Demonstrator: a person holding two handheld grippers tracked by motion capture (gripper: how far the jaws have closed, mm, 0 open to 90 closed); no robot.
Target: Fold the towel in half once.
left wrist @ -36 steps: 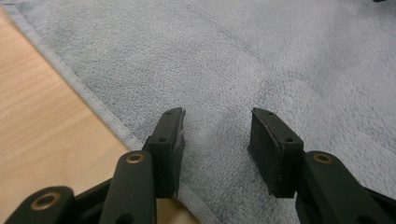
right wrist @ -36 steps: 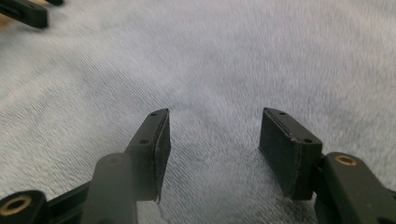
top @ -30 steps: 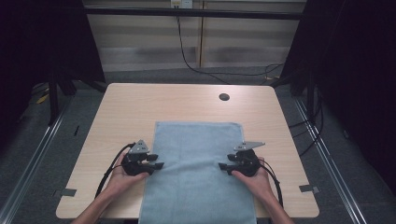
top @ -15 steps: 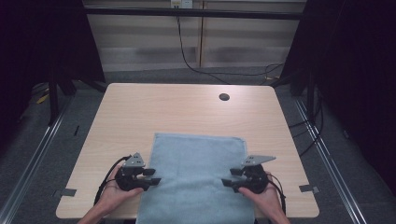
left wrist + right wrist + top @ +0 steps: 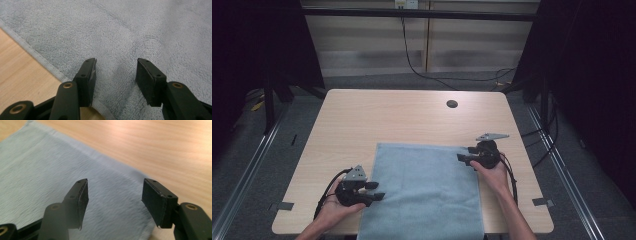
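Observation:
A light blue towel (image 5: 424,190) lies flat on the wooden table (image 5: 402,120) and hangs over its near edge. My left gripper (image 5: 376,191) rests at the towel's left edge, low on the table, jaws open over the cloth. In the left gripper view its jaws (image 5: 116,75) stand apart above the towel (image 5: 130,32), just inside the hem. My right gripper (image 5: 462,159) sits at the towel's far right corner, open. In the right gripper view the jaws (image 5: 115,200) straddle the towel (image 5: 37,177) near its far hem, with nothing pinched.
A dark round grommet hole (image 5: 452,104) sits in the table near the far right. Bare wood lies beyond the towel. A black cable (image 5: 417,65) runs across the floor behind the table. Metal rails (image 5: 562,165) flank both sides.
The towel has slid toward the near edge. My left gripper moved nearer along the left edge; my right gripper moved farther, up to the far right corner.

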